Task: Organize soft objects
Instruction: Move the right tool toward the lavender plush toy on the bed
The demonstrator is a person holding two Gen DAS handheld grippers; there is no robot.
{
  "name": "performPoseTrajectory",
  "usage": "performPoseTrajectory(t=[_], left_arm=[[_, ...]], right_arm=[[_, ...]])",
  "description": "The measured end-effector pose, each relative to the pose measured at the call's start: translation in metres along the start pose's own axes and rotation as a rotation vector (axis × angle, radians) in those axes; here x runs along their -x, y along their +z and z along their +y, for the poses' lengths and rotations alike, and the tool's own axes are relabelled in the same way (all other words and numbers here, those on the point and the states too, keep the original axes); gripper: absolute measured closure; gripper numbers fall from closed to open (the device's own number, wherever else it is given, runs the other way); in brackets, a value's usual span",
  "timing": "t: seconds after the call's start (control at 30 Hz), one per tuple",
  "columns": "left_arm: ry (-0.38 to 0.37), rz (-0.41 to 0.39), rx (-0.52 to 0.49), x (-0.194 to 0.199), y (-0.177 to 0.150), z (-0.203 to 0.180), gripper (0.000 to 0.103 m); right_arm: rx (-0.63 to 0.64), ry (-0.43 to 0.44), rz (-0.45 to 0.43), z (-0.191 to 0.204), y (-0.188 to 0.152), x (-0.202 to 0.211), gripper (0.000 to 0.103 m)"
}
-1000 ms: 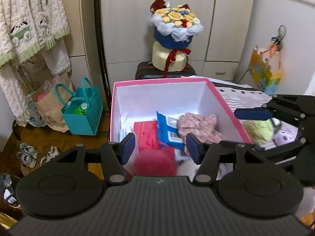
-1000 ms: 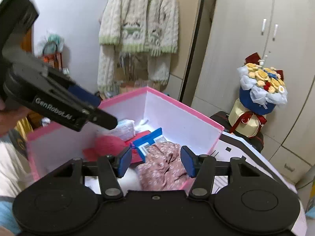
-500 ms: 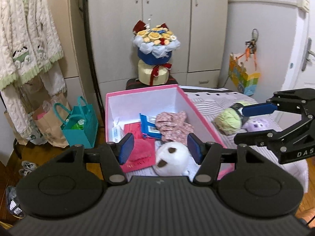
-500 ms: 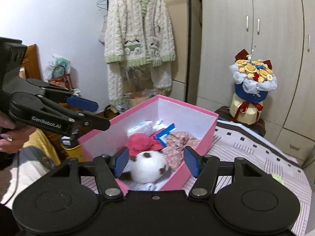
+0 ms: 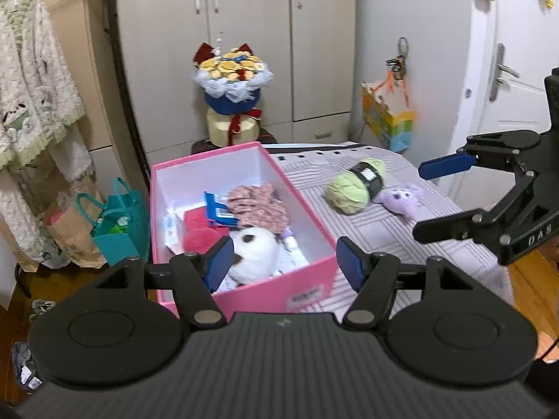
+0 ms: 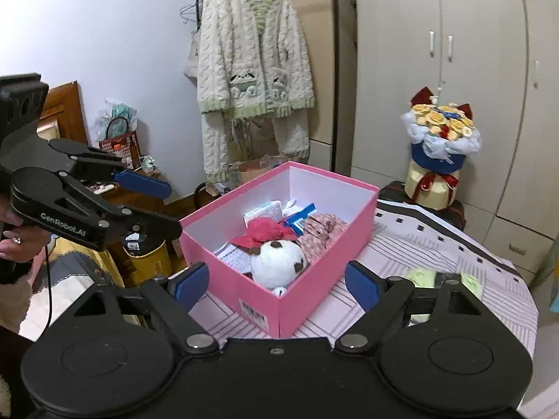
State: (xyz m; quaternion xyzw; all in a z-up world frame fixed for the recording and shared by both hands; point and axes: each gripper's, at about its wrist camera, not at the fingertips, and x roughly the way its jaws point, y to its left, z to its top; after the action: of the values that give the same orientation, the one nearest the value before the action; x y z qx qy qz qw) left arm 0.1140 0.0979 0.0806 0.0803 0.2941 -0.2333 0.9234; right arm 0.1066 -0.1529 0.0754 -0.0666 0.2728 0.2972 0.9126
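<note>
A pink box (image 5: 307,289) stands on the striped bed (image 5: 401,241). In it lie a white plush with brown patches (image 5: 255,251), a red fluffy piece (image 5: 199,230), a floral cloth (image 5: 258,204) and a blue packet (image 5: 220,209). On the bed to the right of the box rest a green yarn ball (image 5: 349,192) and a purple plush (image 5: 401,199). My left gripper (image 5: 284,267) hovers before the box, its jaws opening and nothing between them. My right gripper (image 6: 277,284) is back from the box's near corner (image 6: 279,310), jaws opening wide and bare. The white plush (image 6: 279,262) shows there too.
A flower bouquet (image 5: 232,80) stands on a dark case behind the box, before the wardrobe (image 5: 244,35). A teal bag (image 5: 118,227) and paper bag sit on the floor at left. A fluffy cardigan (image 6: 251,63) hangs by the wall. A door (image 5: 517,70) is at right.
Both grippers have drawn back and up from the box, and their jaws have spread wider. The white plush, hidden before, now lies in the box's near end.
</note>
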Motion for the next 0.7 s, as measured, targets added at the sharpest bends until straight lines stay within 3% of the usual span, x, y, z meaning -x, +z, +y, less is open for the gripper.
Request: performPoseTrajectory(t=[0.33, 0.7], left_arm=[[-0.119, 0.057, -0.069, -0.024, -0.003, -0.050, 0.017], [-0.265, 0.080, -0.033, -0.089, 0.006, -0.094, 0.015]], right_arm=[[-0.093, -0.098, -0.012, -0.035, -0.055, 0.046, 0.009], [-0.124, -0.211, 0.003, -0.087, -0.096, 0.053, 0.009]])
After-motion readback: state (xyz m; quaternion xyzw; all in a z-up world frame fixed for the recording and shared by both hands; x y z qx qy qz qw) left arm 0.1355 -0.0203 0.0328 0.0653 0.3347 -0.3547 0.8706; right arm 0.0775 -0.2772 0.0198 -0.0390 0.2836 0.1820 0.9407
